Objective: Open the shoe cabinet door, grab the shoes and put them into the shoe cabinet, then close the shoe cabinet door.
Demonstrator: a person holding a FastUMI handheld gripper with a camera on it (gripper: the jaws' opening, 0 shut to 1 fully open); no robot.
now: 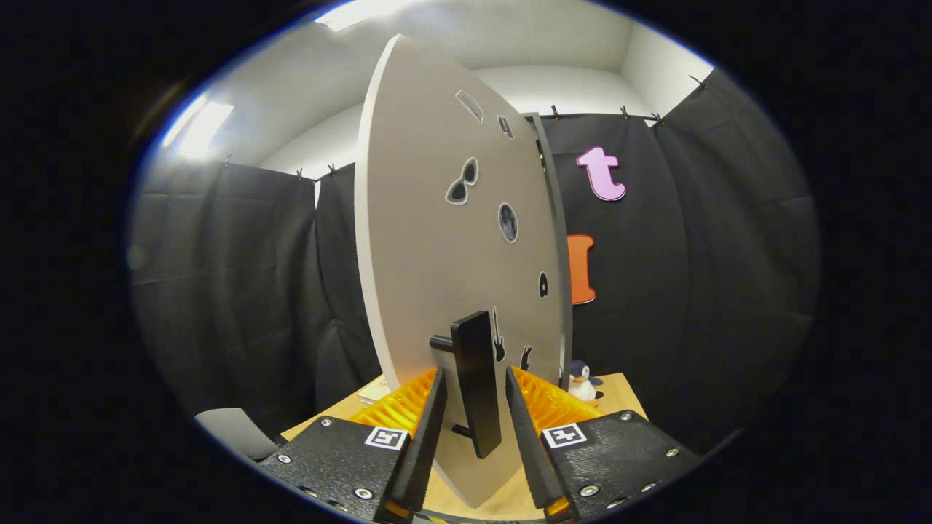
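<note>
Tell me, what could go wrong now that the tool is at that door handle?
The tool sits open, fingers either side of the black handle without pressing it, so a pull now might slip off. The cabinet door stands swung out edge-on; closing the fingers off-centre could catch the door edge. A toy penguin stands near the door's base.

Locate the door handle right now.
In the gripper view, the black handle stands upright on the cabinet door, between the open tongs, neither finger touching it.
</note>
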